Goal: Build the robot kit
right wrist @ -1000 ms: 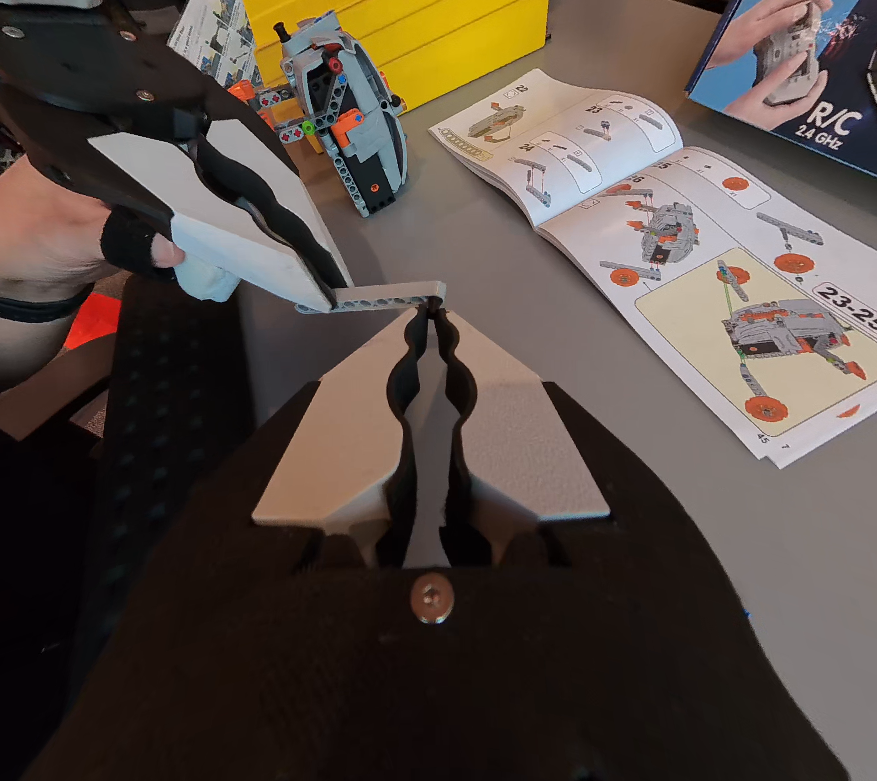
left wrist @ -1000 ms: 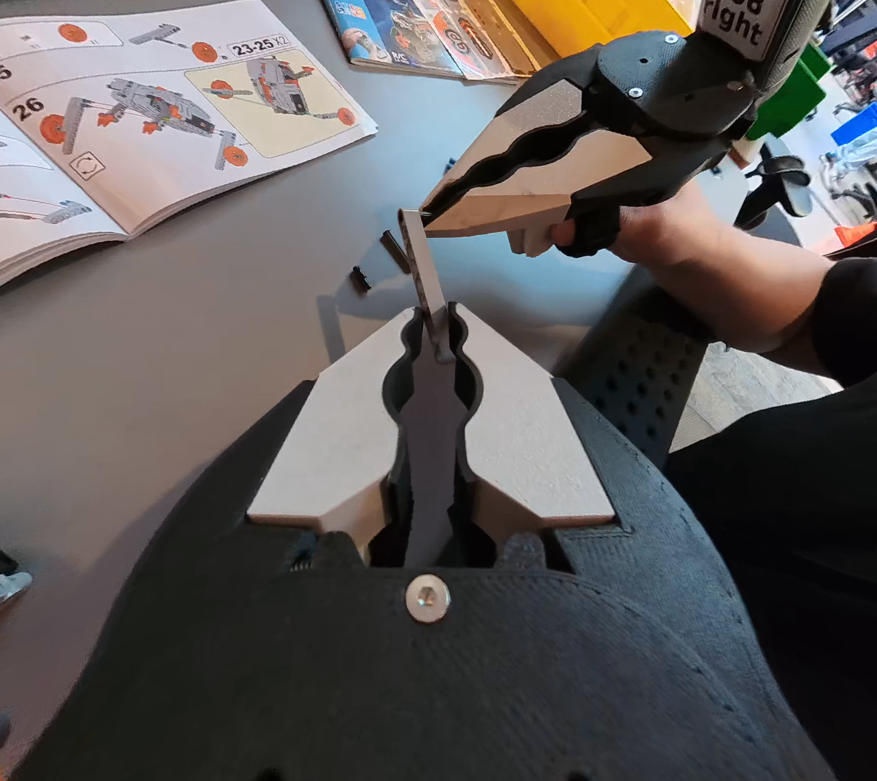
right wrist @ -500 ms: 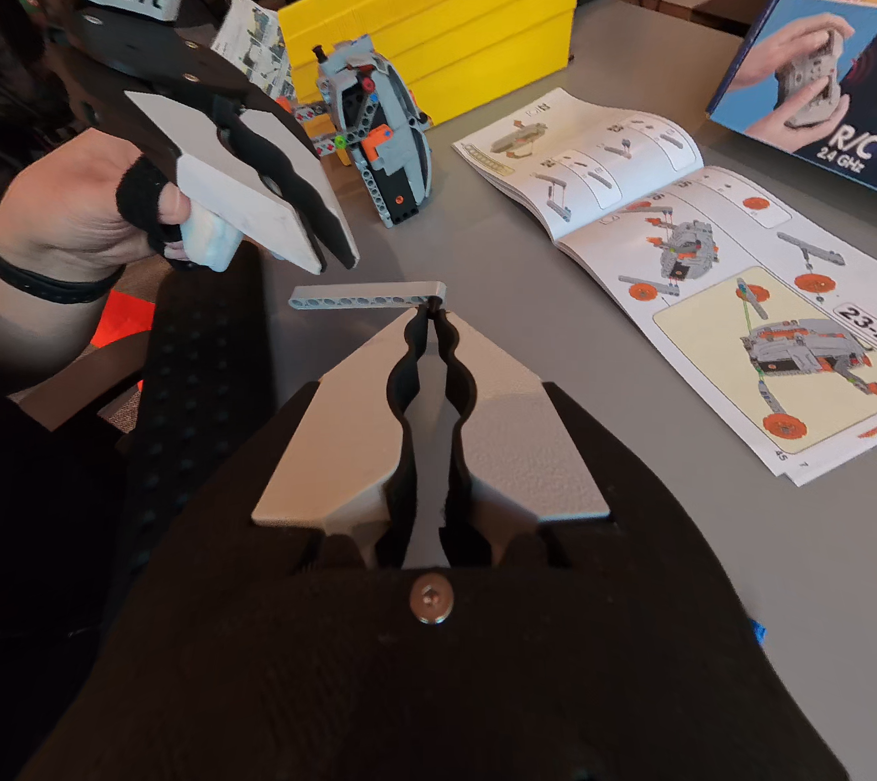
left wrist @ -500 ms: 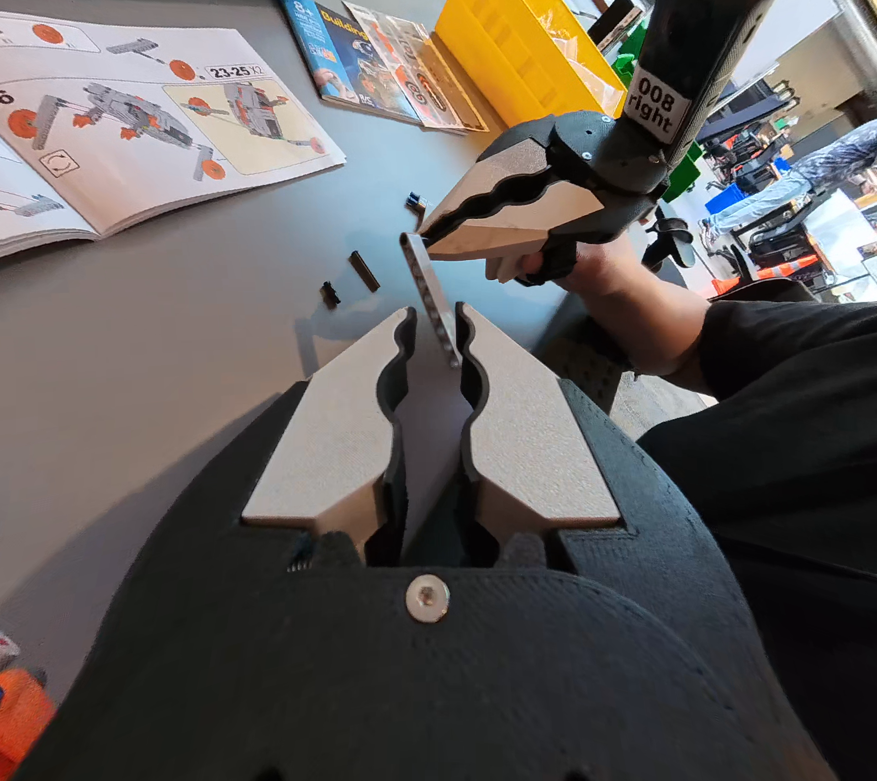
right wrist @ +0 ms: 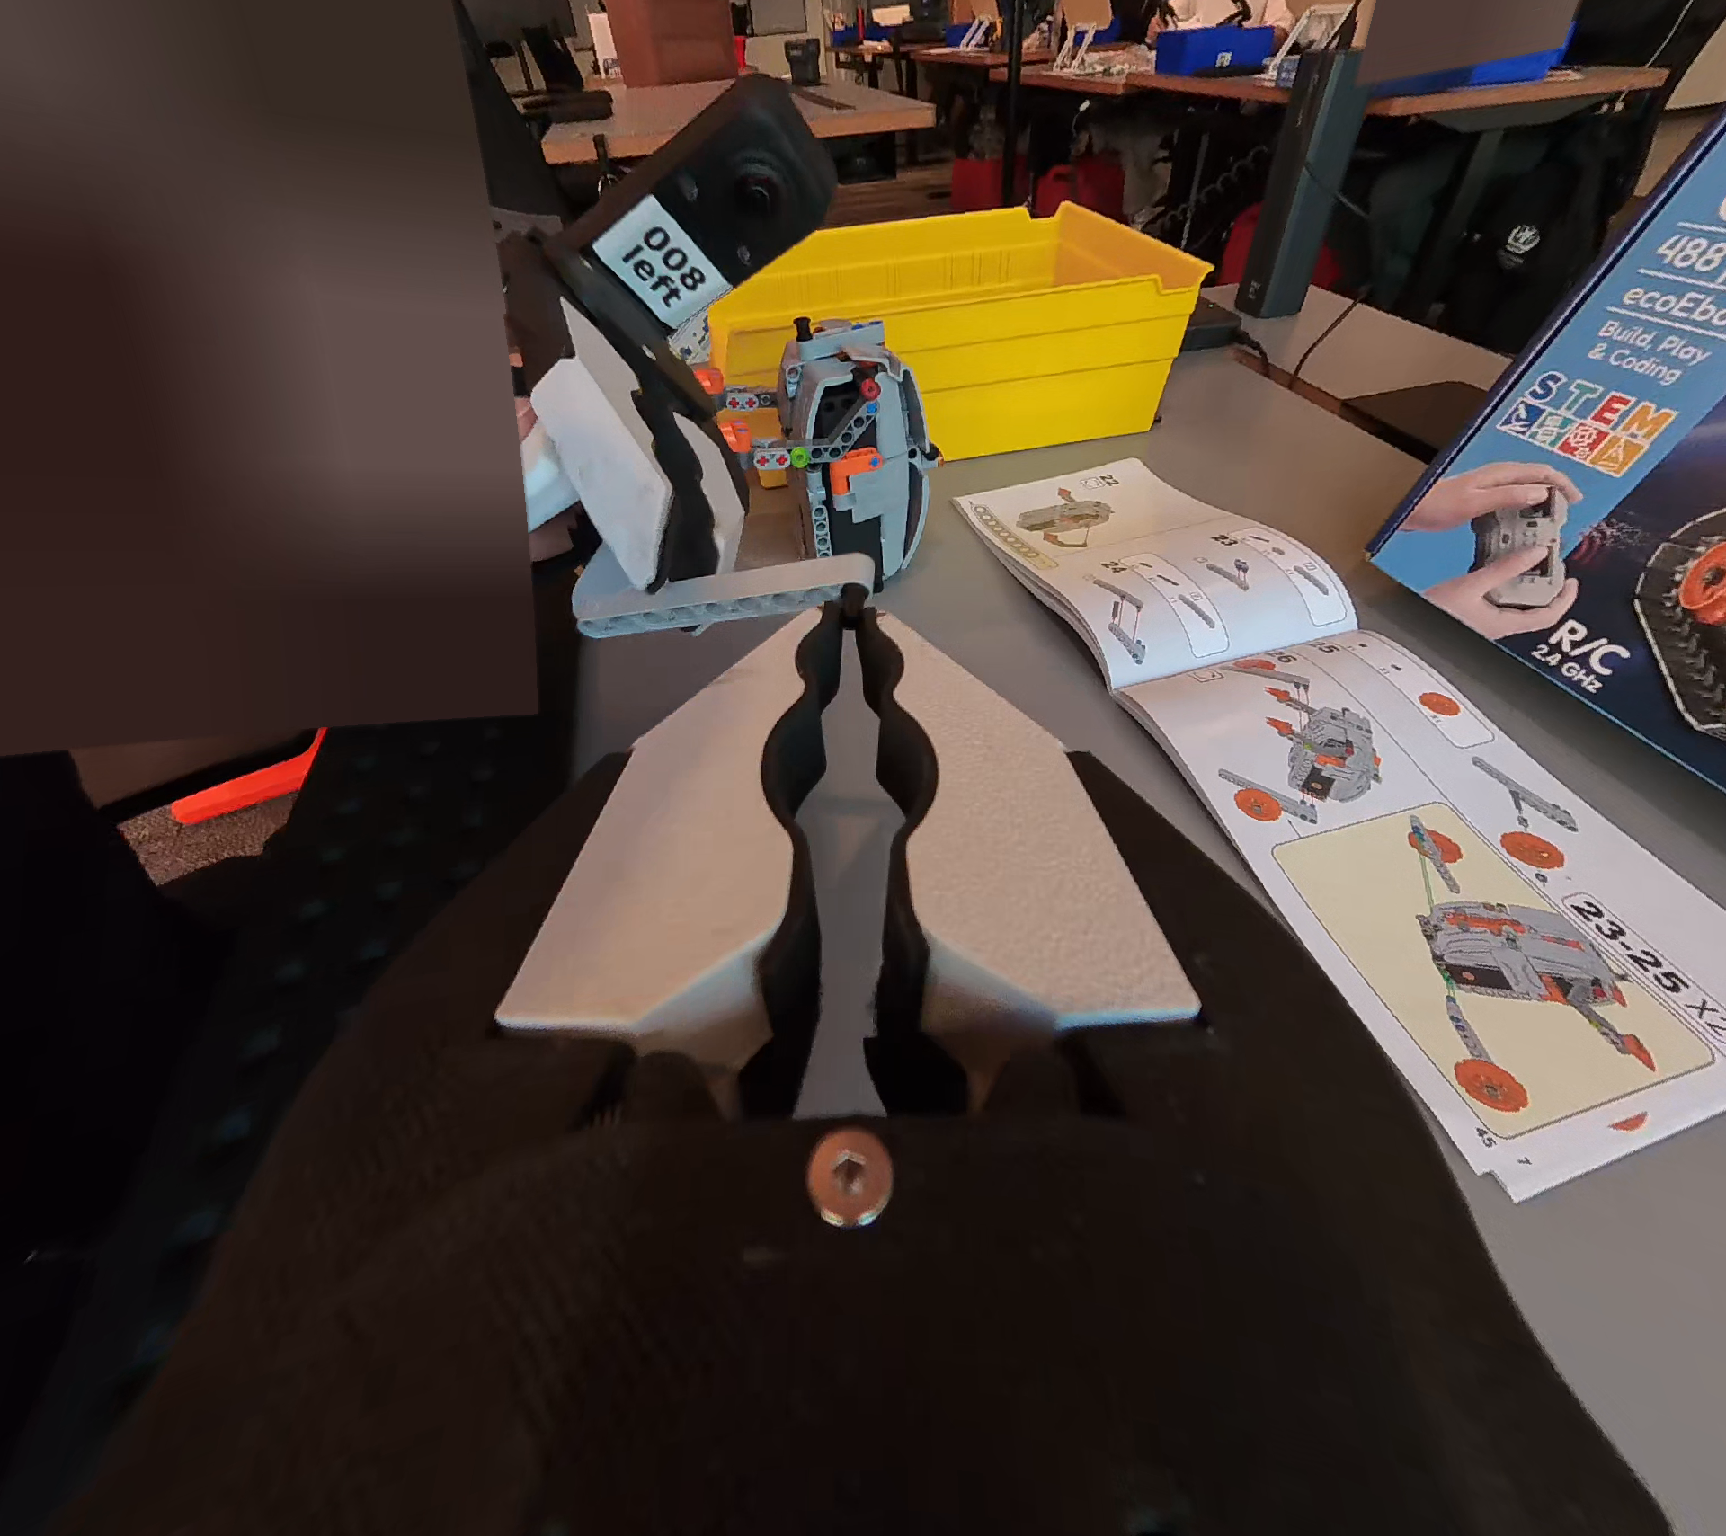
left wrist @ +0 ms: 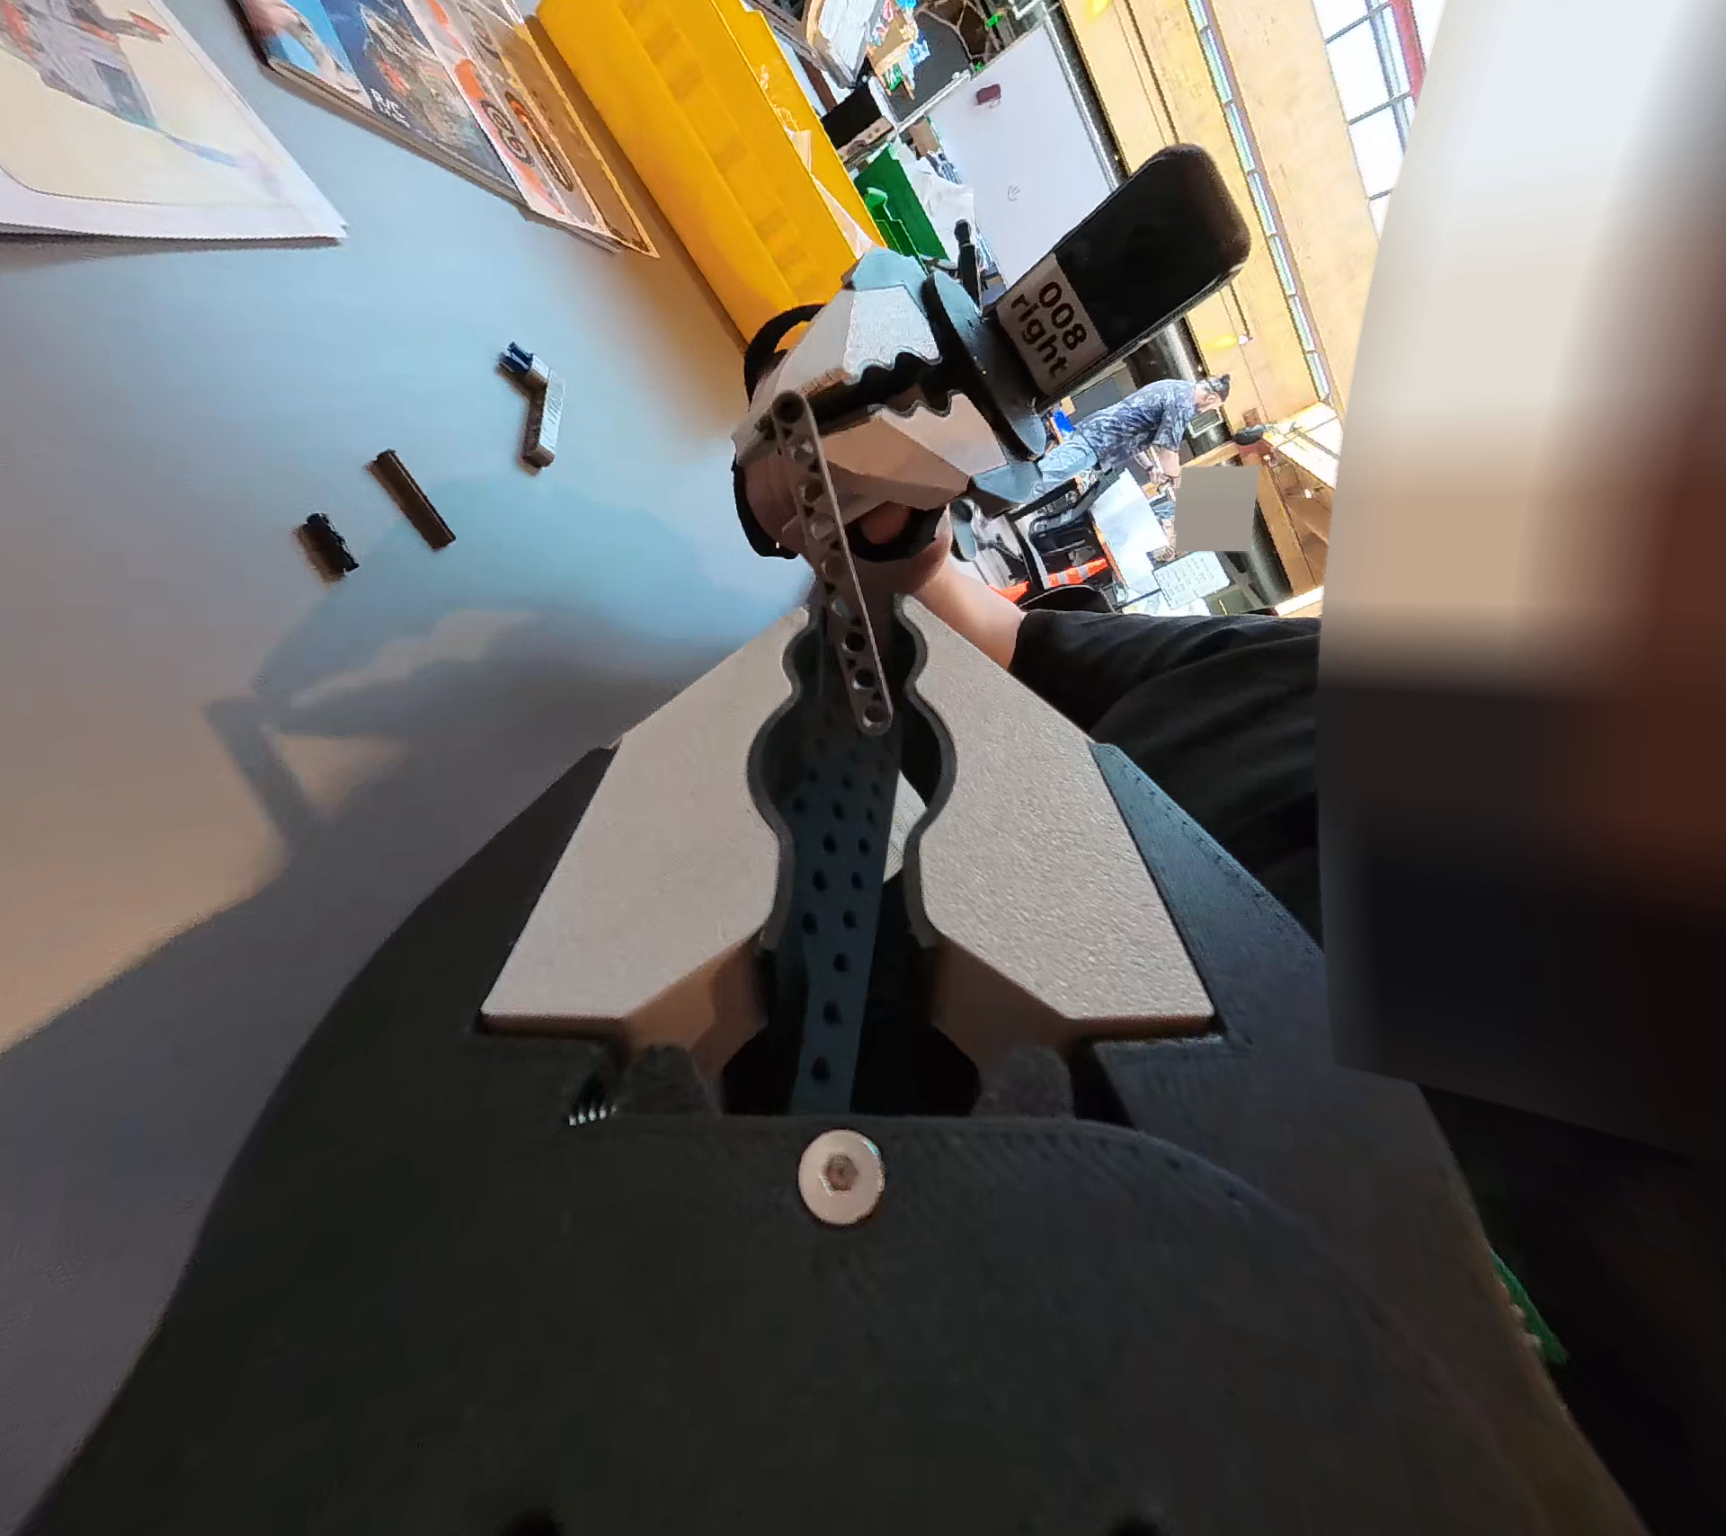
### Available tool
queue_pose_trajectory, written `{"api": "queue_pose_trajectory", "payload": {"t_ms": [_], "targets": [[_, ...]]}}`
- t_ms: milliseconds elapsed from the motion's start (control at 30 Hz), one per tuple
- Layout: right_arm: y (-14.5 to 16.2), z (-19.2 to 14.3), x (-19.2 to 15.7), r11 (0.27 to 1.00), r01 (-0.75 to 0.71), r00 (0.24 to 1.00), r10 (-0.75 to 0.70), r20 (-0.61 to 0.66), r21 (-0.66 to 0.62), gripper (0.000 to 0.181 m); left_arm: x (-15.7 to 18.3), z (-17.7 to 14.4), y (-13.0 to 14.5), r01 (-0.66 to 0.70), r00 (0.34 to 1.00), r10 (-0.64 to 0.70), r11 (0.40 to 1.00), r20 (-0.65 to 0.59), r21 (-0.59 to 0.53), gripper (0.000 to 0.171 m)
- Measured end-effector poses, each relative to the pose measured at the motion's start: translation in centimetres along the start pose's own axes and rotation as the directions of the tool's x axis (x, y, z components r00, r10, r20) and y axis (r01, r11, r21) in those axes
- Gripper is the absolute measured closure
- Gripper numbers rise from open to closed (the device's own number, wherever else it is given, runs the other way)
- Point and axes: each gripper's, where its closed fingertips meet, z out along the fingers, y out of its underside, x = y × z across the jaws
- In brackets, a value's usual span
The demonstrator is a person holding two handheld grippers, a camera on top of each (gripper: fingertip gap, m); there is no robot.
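Note:
A long grey beam with holes [left wrist: 831, 557] is held in the air over the table edge. My right gripper [right wrist: 850, 623] is shut on one end of it, at a small black pin; it also shows in the left wrist view [left wrist: 775, 427]. My left gripper [left wrist: 855, 618] is open. Its jaws stand a little apart around the beam's other end, with a gap on the right side. In the right wrist view the left gripper [right wrist: 677, 576] comes down from above onto the beam [right wrist: 728, 595].
A partly built grey and orange model [right wrist: 859, 455] stands before a yellow bin [right wrist: 1027, 333]. An open instruction booklet [right wrist: 1354, 819] and a blue box [right wrist: 1606, 464] lie to the right. Small dark parts [left wrist: 411, 497] and leaflets [left wrist: 392, 25] lie on the grey table [left wrist: 187, 417].
The left gripper let go of the beam and drew off, then came back with its jaws around the beam's free end. The right gripper kept hold. Both views have tilted upward.

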Motion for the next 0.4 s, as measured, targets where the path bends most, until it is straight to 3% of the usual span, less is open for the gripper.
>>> {"api": "queue_pose_trajectory", "payload": {"t_ms": [100,300,400], "targets": [[0.1,0.0,0.2,1.0,0.004,1.0,-0.004,-0.013,0.0,0.18,-0.1,0.2,0.2,0.002,1.0,-0.002,1.0,0.006,-0.014,0.156],[-0.2,0.0,0.0,0.999,-0.025,0.999,0.024,0.024,0.037,0.179,-0.4,0.3,0.1,0.0,1.0,0.0,1.0,0.013,-0.012,0.166],[-0.8,-0.4,0.6,0.997,-0.021,1.0,0.02,0.006,0.078,0.159,0.7,-0.6,-1.1,0.055,0.997,-0.053,0.997,-0.058,0.046,0.166]]}}
